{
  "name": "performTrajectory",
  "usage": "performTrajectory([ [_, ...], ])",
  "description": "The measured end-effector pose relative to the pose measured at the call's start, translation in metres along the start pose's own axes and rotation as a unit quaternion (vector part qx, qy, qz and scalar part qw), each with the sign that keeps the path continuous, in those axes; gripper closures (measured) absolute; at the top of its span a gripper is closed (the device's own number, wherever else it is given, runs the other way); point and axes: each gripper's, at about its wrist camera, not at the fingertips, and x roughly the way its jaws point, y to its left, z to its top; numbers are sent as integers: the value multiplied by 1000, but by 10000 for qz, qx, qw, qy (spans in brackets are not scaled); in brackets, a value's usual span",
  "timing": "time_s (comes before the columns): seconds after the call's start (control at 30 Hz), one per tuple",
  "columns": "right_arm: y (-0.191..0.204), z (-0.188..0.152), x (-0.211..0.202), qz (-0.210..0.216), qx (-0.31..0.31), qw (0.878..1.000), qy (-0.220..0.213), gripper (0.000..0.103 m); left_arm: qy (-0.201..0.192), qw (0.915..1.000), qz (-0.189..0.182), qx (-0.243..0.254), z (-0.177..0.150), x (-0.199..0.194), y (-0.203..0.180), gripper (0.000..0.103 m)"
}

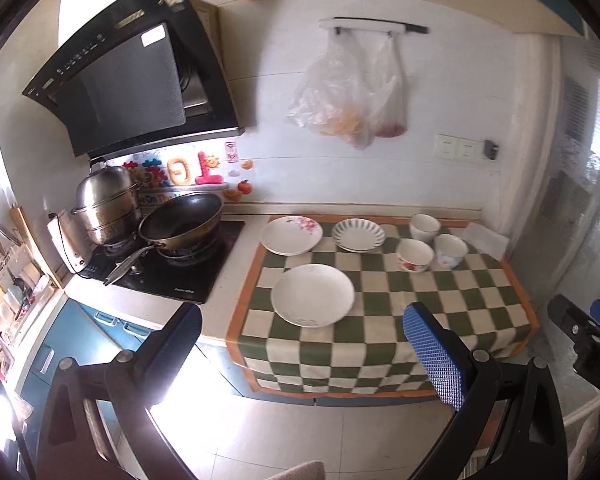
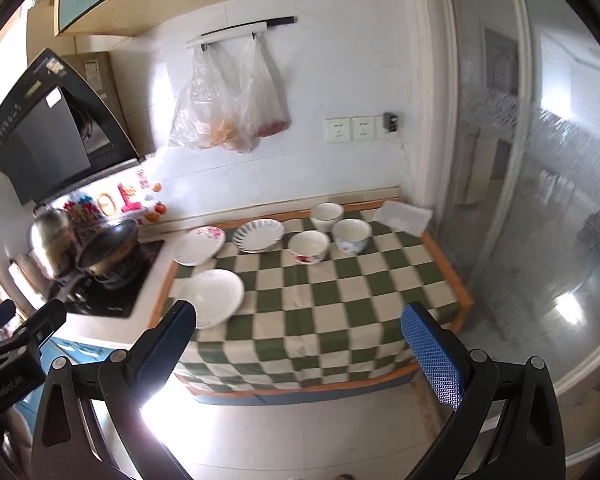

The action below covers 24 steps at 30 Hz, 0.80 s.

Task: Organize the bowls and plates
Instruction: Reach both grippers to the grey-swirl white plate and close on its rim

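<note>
Checkered cloth (image 2: 340, 300) front right bare; plates (image 2: 210, 298) left, bowls (image 2: 352, 236) seemingly crowd rear

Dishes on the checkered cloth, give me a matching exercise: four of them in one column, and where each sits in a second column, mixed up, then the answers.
Column one:
1. plain white plate
2. pink flower plate
3. ribbed plate
4. red flower bowl

Column two:
A. back row, between the flower plate and the bowls
B. nearest the front edge, alone
C. back left corner, closest to the stove
D. front of the bowl group, left of the blue-patterned bowl

Pairs: 1-B, 2-C, 3-A, 4-D
</note>
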Motion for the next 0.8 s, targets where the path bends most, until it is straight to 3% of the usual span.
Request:
performTrajectory([
  [0.23,26,-9,120,317,66,9958,851,0,758,9968,268,26,3,98,37,0],
  [0.43,49,-13,246,459,78,9851,1655,1,1570,9872,146,-257,-3,192,54,0],
  [0.63,61,-13,385,744,169,9666,2447,5,2217,9729,337,-564,-4,302,66,0],
  [0.8,77,-21,503,907,29,9438,3179,14,3026,9489,285,-843,-12,402,70,0],
])
